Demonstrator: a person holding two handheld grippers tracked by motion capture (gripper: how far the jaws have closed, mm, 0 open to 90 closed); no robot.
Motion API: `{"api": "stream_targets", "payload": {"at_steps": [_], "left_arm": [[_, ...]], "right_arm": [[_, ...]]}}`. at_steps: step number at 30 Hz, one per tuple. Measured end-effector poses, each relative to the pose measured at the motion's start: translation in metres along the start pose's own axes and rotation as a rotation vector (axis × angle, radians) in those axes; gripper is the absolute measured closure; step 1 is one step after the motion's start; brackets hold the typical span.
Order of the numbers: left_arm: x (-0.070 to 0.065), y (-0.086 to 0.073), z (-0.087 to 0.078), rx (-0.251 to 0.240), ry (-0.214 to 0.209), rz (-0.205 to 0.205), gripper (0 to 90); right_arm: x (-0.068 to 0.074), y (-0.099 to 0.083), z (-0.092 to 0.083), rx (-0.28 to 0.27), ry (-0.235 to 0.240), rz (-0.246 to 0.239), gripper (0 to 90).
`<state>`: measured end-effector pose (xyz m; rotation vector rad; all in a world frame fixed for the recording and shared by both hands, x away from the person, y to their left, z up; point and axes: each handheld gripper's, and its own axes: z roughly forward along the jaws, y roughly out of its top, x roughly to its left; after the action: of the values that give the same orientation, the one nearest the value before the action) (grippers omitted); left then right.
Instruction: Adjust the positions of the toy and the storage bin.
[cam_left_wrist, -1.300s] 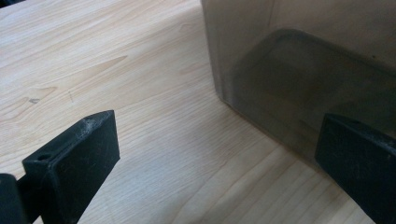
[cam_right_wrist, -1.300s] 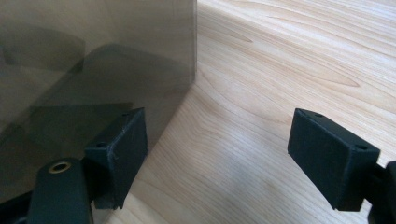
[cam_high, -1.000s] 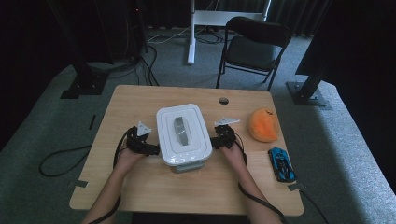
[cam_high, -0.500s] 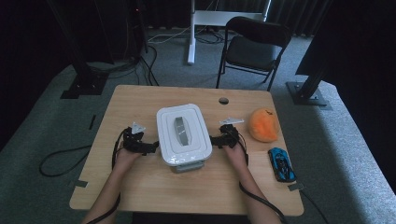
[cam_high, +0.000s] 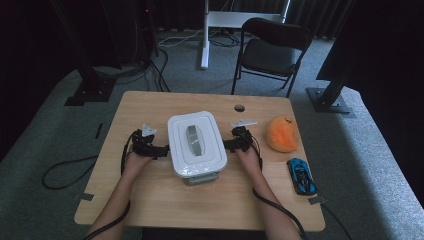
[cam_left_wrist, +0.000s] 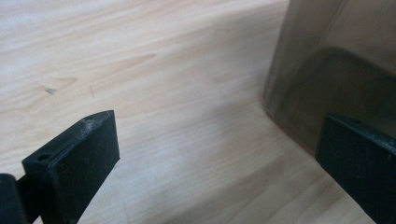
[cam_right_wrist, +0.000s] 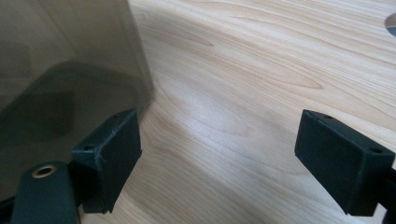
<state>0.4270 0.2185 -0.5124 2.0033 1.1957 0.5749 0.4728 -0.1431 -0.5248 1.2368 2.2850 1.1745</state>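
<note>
A box with a white lid (cam_high: 196, 142) and a grey handle stands mid-table. My left gripper (cam_high: 163, 149) lies low on the table at the box's left side, pointing at it. In the left gripper view its jaws (cam_left_wrist: 217, 140) stand open over bare wood, and the smoky box wall (cam_left_wrist: 336, 56) is just past the right jaw. My right gripper (cam_high: 228, 145) lies at the box's right side. Its jaws (cam_right_wrist: 219, 126) have just been opening and stand wide with nothing between them. The box wall (cam_right_wrist: 70, 56) rises behind the left jaw.
An orange plush fruit (cam_high: 282, 133) sits right of the right hand, with a blue toy car (cam_high: 301, 175) nearer the front right corner. A cable hole (cam_high: 239, 108) is at the table's back. A folding chair (cam_high: 272, 47) stands behind the wooden table (cam_high: 150, 200).
</note>
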Motion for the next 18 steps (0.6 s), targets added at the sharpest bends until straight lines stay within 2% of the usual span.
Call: {"api": "stream_targets", "payload": {"at_steps": [4, 8, 10, 12, 15, 18], "left_arm": [[-0.003, 0.003, 0.0, -0.003, -0.01, 0.009, 0.2], [-0.009, 0.005, -0.001, -0.009, -0.03, 0.021, 0.2], [-0.01, 0.006, -0.002, -0.007, -0.017, 0.032, 0.3], [-0.011, 0.006, -0.003, -0.017, -0.028, 0.02, 0.3], [-0.013, 0.007, -0.005, -0.016, -0.024, 0.035, 0.3], [-0.016, 0.008, -0.007, -0.017, -0.025, 0.049, 0.3]], "right_arm": [[0.003, 0.003, 0.001, -0.003, 0.015, -0.009, 13.9], [0.008, 0.004, 0.002, 0.017, 0.059, -0.029, 15.2], [0.009, 0.005, 0.002, 0.018, 0.051, -0.041, 15.6], [0.009, 0.006, 0.0, 0.017, 0.061, -0.032, 15.7], [0.008, 0.008, -0.003, -0.003, 0.08, -0.02, 17.8], [0.01, 0.009, -0.006, -0.001, 0.071, -0.039, 19.2]]}}
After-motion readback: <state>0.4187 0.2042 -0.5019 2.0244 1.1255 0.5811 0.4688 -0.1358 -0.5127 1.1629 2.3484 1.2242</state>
